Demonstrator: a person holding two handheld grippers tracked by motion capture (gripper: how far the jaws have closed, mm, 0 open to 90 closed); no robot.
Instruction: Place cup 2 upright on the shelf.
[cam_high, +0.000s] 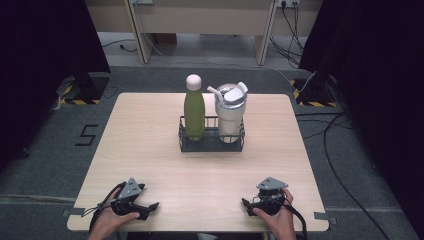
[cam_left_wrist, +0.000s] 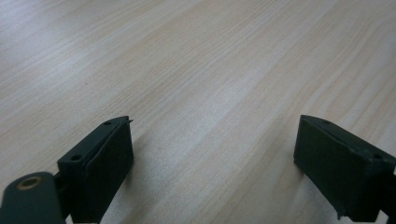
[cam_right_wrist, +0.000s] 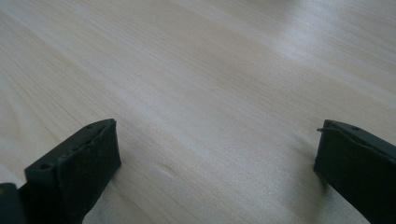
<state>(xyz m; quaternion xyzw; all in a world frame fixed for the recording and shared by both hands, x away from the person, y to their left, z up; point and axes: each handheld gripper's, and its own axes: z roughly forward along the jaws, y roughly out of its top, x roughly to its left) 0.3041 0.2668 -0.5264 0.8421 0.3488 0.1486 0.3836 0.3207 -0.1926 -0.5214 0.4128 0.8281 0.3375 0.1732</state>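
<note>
A green bottle (cam_high: 194, 112) with a white cap stands upright in the left half of a black wire basket (cam_high: 211, 143) at the table's middle. A white tumbler (cam_high: 230, 115) with a lid and straw stands in the basket's right half. My left gripper (cam_high: 150, 207) rests near the front left edge, held by a hand. Its jaws stand apart over bare wood, as the left gripper view (cam_left_wrist: 212, 158) shows. My right gripper (cam_high: 248, 206) rests near the front right edge, open, with nothing between its fingers (cam_right_wrist: 74, 172).
The light wooden table (cam_high: 150, 150) stretches between the grippers and the basket. Black curtains stand at both sides. Cables lie on the grey floor at the right, and a bench frame stands beyond the table.
</note>
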